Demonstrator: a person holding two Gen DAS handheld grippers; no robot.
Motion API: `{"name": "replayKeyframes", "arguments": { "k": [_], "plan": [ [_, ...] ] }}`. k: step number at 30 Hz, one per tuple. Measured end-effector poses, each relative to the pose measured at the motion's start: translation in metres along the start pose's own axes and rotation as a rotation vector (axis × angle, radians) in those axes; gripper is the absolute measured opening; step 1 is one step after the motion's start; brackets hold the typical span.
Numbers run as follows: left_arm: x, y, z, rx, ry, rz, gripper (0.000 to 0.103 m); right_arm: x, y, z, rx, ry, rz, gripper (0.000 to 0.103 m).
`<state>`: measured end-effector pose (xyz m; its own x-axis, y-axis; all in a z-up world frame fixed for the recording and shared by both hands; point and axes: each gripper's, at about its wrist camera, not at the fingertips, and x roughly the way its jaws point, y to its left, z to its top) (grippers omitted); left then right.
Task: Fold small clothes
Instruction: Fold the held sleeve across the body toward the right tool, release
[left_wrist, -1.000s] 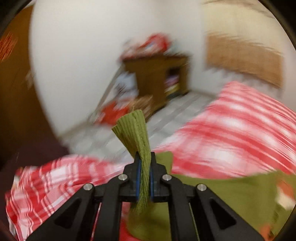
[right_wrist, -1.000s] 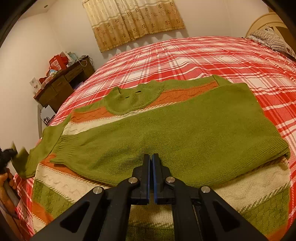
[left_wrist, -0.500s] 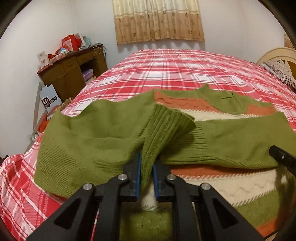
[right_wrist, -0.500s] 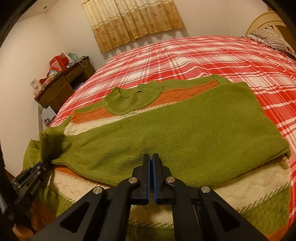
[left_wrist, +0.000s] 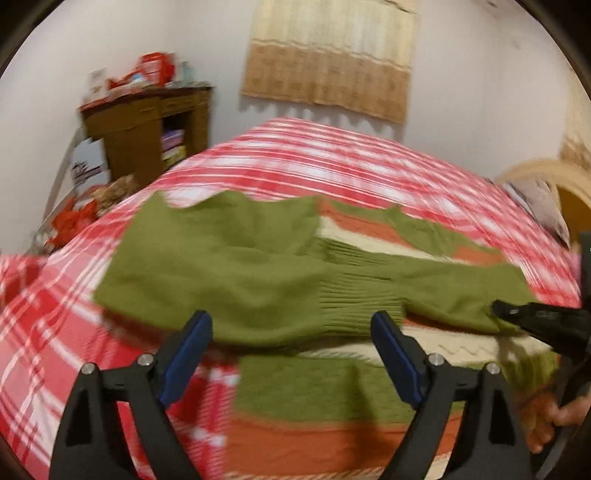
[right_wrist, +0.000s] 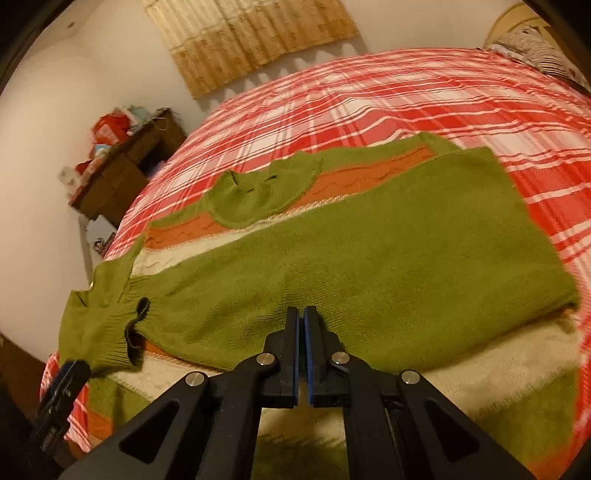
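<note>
A green knit sweater (left_wrist: 258, 266) with orange and cream stripes lies flat on the red plaid bed (left_wrist: 332, 158). Both sleeves are folded across its body. My left gripper (left_wrist: 291, 325) has its jaws opening wide, just in front of the ribbed cuff (left_wrist: 354, 299) of the left sleeve. The cuff lies on the sweater, with nothing between the pads. In the right wrist view the left gripper (right_wrist: 70, 373) shows at the lower left, beside that cuff (right_wrist: 110, 332). My right gripper (right_wrist: 301, 314) is shut with nothing visible between its pads. Its tips sit low over the folded right sleeve (right_wrist: 369, 240).
A wooden desk (left_wrist: 147, 125) with red clutter stands left of the bed, with boxes and bags on the floor beside it. A curtain (left_wrist: 332, 55) hangs on the far wall. A pillow (left_wrist: 539, 199) lies at the headboard on the right. A hand (left_wrist: 546, 417) holds the right gripper.
My left gripper swung the left sleeve over onto the sweater's body, then opened and let the cuff drop. The right gripper stayed shut in place.
</note>
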<state>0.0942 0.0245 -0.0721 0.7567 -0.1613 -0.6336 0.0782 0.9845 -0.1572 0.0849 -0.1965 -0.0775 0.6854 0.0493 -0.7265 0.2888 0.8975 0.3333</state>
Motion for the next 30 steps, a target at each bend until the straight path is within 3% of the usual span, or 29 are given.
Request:
{"name": "replayKeyframes", "arguments": {
  "k": [2, 4, 6, 9, 12, 16, 17, 20, 21, 25, 26, 29, 30],
  "plan": [
    [0.008, 0.011, -0.005, -0.058, 0.027, 0.041, 0.090, -0.011, 0.016, 0.002, -0.004, -0.031, 0.106, 0.003],
    [0.022, 0.017, -0.011, -0.107, 0.078, 0.068, 0.088, -0.012, 0.050, 0.003, -0.054, -0.008, 0.204, 0.003],
    [0.019, 0.015, -0.011, -0.113, 0.049, 0.072, 0.088, 0.000, 0.078, 0.002, -0.098, 0.049, 0.270, 0.003],
    [0.016, 0.010, -0.015, -0.105, 0.023, 0.094, 0.088, 0.030, 0.111, -0.007, -0.160, 0.138, 0.277, 0.003],
    [0.014, 0.020, -0.018, -0.169, 0.019, 0.070, 0.088, 0.054, 0.131, -0.020, -0.196, 0.220, 0.283, 0.003],
    [0.014, 0.022, -0.017, -0.171, 0.015, 0.069, 0.090, 0.059, 0.133, -0.029, -0.189, 0.219, 0.284, 0.007],
    [0.014, 0.020, -0.017, -0.163, 0.017, 0.076, 0.090, 0.059, 0.131, -0.028, -0.175, 0.224, 0.303, 0.015],
    [0.014, 0.022, -0.017, -0.167, 0.017, 0.067, 0.092, 0.056, 0.120, -0.024, -0.140, 0.220, 0.338, 0.072],
    [0.013, 0.023, -0.017, -0.170, 0.016, 0.063, 0.092, 0.053, 0.120, -0.023, -0.139, 0.200, 0.352, 0.073],
    [0.013, 0.022, -0.018, -0.164, 0.018, 0.069, 0.094, 0.056, 0.132, -0.027, -0.183, 0.197, 0.344, 0.073],
    [0.013, 0.022, -0.018, -0.163, 0.018, 0.066, 0.095, 0.060, 0.138, -0.029, -0.207, 0.206, 0.349, 0.064],
    [0.013, 0.022, -0.019, -0.168, 0.015, 0.061, 0.096, 0.066, 0.153, -0.033, -0.290, 0.215, 0.273, 0.018],
    [0.014, 0.022, -0.019, -0.166, 0.015, 0.064, 0.096, 0.067, 0.157, -0.033, -0.305, 0.225, 0.267, 0.014]
  ]
}}
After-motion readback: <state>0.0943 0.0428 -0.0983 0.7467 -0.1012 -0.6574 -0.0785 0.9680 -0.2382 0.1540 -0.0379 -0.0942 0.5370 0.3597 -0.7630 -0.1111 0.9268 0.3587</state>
